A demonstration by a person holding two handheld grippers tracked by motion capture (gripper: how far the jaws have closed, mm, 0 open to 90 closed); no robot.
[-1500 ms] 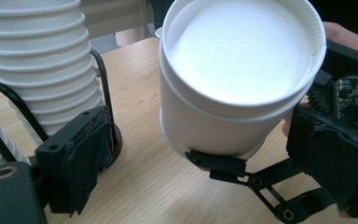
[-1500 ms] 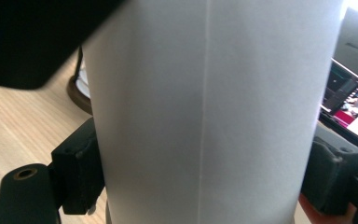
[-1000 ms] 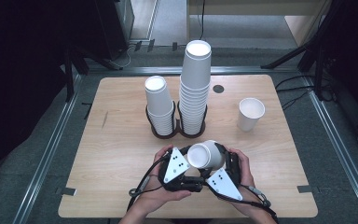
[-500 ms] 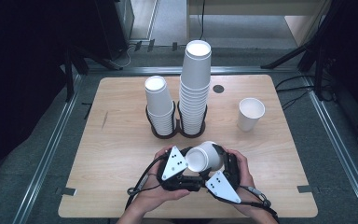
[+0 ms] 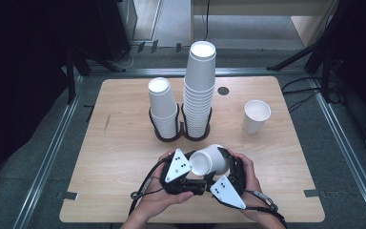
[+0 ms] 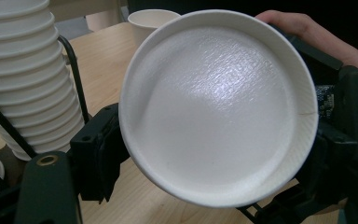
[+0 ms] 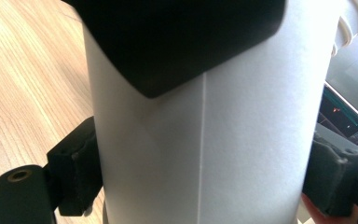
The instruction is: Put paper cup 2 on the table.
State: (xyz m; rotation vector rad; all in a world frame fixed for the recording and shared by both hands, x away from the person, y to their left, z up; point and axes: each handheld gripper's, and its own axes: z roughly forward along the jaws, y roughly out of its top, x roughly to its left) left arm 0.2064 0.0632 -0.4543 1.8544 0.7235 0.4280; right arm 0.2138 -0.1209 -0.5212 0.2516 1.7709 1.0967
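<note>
A white paper cup [image 5: 212, 160] lies on its side just above the front of the wooden table [image 5: 119, 162], held between both grippers. My left gripper [image 5: 199, 166] is on the cup's left end. In the left gripper view one round end of the cup [image 6: 214, 107] faces the camera, with my left gripper [image 6: 216, 154] closed around it. My right gripper [image 5: 225, 162] grips it from the right. In the right gripper view the cup's wall [image 7: 242, 140] stands between the foam pads [image 7: 74, 172] of my right gripper [image 7: 200, 177], with a black jaw across its top.
A short stack of cups [image 5: 162, 107] and a tall stack [image 5: 199, 90] stand in a black double holder [image 5: 169, 136] at mid-table. A single upright cup [image 5: 256, 116] stands to the right. A dark round spot [image 5: 223, 90] marks the far side. Metal rails edge the floor.
Hardly anything: the left gripper has edged slightly away from the person. The cup stays held between both grippers in the same place.
</note>
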